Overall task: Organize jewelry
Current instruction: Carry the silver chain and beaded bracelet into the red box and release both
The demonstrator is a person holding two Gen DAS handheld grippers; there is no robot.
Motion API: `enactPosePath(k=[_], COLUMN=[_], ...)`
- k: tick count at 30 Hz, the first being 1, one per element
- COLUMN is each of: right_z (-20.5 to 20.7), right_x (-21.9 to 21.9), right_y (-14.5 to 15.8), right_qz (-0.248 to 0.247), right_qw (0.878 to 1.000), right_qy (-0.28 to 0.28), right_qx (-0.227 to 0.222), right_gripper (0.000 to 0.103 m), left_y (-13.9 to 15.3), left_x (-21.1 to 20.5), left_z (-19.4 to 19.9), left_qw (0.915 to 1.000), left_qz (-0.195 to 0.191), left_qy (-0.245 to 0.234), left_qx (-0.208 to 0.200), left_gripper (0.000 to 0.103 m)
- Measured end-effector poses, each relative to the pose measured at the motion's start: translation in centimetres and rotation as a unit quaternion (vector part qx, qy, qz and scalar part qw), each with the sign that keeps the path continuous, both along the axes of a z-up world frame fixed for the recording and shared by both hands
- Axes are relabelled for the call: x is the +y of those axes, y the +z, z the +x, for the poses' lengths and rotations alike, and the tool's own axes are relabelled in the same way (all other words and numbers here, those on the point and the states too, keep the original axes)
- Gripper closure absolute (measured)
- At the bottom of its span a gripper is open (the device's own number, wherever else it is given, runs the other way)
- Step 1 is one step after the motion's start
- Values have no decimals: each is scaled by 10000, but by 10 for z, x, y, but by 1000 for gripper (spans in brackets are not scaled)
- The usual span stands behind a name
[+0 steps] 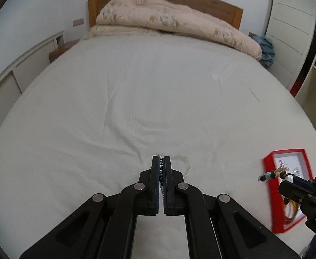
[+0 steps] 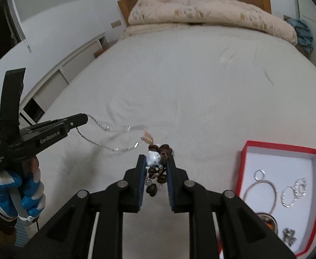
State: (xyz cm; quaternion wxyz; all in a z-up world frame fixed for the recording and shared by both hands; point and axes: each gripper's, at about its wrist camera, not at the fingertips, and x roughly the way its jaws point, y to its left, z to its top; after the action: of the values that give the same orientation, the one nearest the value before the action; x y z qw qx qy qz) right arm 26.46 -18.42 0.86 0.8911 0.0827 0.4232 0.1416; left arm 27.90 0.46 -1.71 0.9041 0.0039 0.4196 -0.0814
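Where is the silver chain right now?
In the right wrist view the silver chain hangs at left from the shut left gripper, looping over the white bed sheet toward the beaded bracelet in the right gripper.

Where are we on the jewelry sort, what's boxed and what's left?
Done: rings, a large hoop and some small pieces already lie in the red box. In hand: the left gripper is shut on a thin silver chain, which hangs above the bed sheet; the right gripper is shut on a brown bead bracelet. Left: both pieces still need to go into the box. No other loose jewelry shows on the sheet.
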Motion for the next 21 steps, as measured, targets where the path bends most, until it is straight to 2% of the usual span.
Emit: enactPosePath(k=[9, 12, 21], right_z=[-58, -75, -132], right_x=[-24, -38, -90], right_y=[75, 94, 134], right_qz=[42, 21, -105], right_qw=[9977, 9960, 9912], right_qy=[-166, -261, -552], right_qx=[-653, -852, -1197], right_gripper=[86, 86, 86], left_y=[75, 101, 153], left_x=[-29, -46, -109], left_z=[-48, -64, -102], left_qw=[9978, 9957, 9886], left_qz=[-12, -28, -92], left_qy=[-270, -400, -833], left_qx=[-611, -834, -1254], left_gripper=[101, 101, 101])
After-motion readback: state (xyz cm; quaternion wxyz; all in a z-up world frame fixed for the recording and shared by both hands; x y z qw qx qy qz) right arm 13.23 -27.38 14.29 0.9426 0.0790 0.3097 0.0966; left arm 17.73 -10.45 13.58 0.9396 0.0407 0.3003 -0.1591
